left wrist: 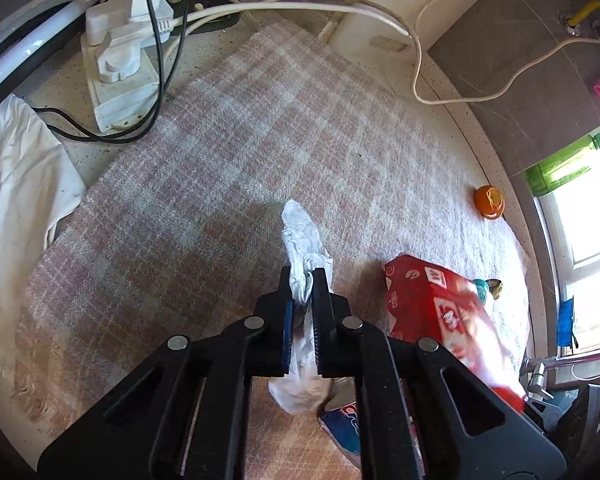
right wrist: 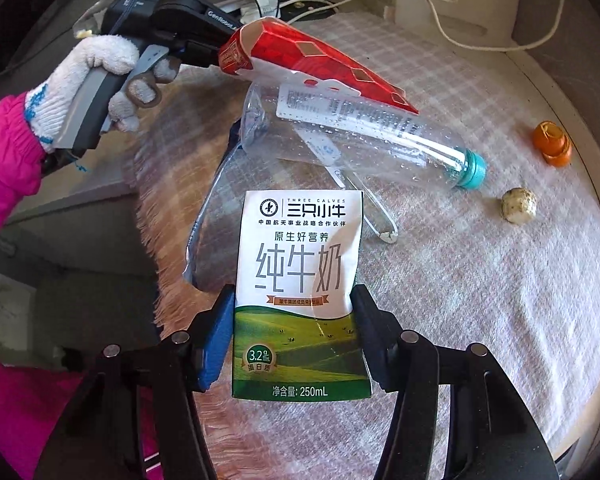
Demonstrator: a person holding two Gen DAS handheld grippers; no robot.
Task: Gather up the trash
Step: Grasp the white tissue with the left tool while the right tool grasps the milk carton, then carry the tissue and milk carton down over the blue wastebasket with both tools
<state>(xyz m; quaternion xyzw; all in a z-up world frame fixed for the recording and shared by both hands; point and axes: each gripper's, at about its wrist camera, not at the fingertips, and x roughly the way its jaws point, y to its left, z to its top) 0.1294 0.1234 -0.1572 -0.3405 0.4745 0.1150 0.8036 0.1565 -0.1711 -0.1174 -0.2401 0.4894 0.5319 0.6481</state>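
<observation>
Right wrist view: I see the plaid cloth (right wrist: 480, 280) spread over most of the desk (right wrist: 572, 80), and I place everything else against it. Above the cloth's near edge my right claw (right wrist: 294, 332) is clenched on a white and green milk carton (right wrist: 300, 280), one finger on each side of its lower half, print facing me. Behind the carton a clear plastic bottle (right wrist: 380, 148) with a teal cap lies on its side over the cloth's middle, and a red carton (right wrist: 316, 60) shows above it. At the cloth's far left a gloved hand (right wrist: 100, 80) grips the other tool's handle. Toward the cloth's right side sit an orange cap (right wrist: 552, 144) and, nearer me, a small pale ball (right wrist: 519, 205).

In the left wrist view my left claw (left wrist: 302, 284) is pinched shut on a crumpled white tissue (left wrist: 304, 240), which sticks out past the tips over the cloth (left wrist: 220, 160). The red carton (left wrist: 432, 300) lies blurred just right of the claw. Off the cloth's far left corner a white power strip (left wrist: 116, 84) holds plugged cables.
</observation>
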